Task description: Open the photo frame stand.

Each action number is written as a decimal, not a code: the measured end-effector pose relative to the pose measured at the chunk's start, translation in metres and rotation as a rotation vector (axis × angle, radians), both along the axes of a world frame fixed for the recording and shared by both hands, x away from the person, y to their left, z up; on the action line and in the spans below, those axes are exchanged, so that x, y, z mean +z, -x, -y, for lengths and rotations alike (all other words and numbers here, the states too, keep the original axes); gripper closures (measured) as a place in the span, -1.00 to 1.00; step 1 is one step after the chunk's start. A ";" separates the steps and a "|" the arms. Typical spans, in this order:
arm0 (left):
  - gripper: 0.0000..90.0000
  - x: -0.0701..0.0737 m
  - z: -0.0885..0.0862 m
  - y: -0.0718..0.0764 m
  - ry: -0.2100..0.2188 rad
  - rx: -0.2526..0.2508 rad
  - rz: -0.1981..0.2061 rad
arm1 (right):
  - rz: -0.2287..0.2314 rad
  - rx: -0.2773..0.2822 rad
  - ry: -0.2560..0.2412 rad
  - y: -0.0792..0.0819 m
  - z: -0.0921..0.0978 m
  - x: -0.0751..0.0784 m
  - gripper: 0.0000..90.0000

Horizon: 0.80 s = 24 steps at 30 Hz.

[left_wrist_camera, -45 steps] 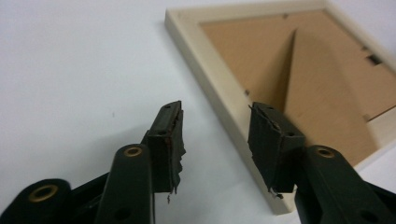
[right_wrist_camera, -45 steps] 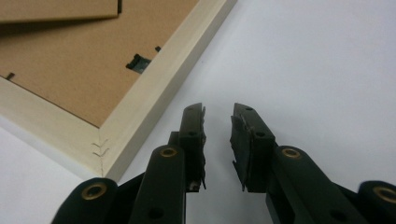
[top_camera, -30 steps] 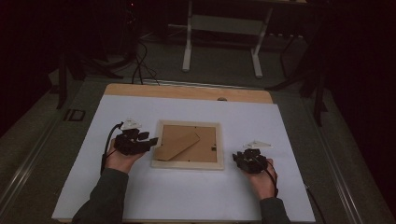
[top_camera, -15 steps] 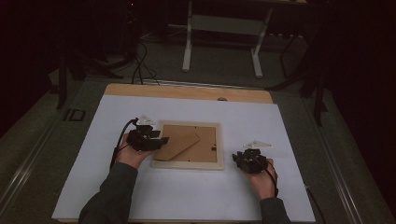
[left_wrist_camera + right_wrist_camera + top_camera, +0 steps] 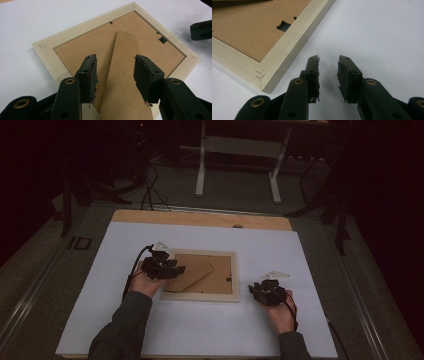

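Dark room; left gripper [image 5: 172,268] hides picture frame [image 5: 202,294] corner; stand [image 5: 122,82] cropped.

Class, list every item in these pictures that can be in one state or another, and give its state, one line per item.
Picture frame: face down on the white table sheet, backing board up.
Easel stand: folded flat against the backing board.
Turn clip: over the backing board, holding it in.
Left hand-held gripper: open, jaws either side of the easel stand.
Right hand-held gripper: open, holding nothing, beside the frame's corner.
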State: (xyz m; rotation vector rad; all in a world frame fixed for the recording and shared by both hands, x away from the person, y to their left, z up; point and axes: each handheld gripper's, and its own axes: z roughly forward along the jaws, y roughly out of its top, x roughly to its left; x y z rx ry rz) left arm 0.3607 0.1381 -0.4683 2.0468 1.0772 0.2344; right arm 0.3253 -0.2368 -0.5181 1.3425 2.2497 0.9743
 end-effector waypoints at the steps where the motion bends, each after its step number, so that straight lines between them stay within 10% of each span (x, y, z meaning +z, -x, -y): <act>1: 0.20 -0.001 0.000 -0.001 0.003 -0.002 -0.004 | -0.001 -0.001 -0.001 0.000 0.000 0.000 0.56; 24: -0.22 -0.021 0.023 -0.018 -0.024 -0.087 -0.111 | 0.003 -0.002 -0.002 0.000 0.002 0.001 0.54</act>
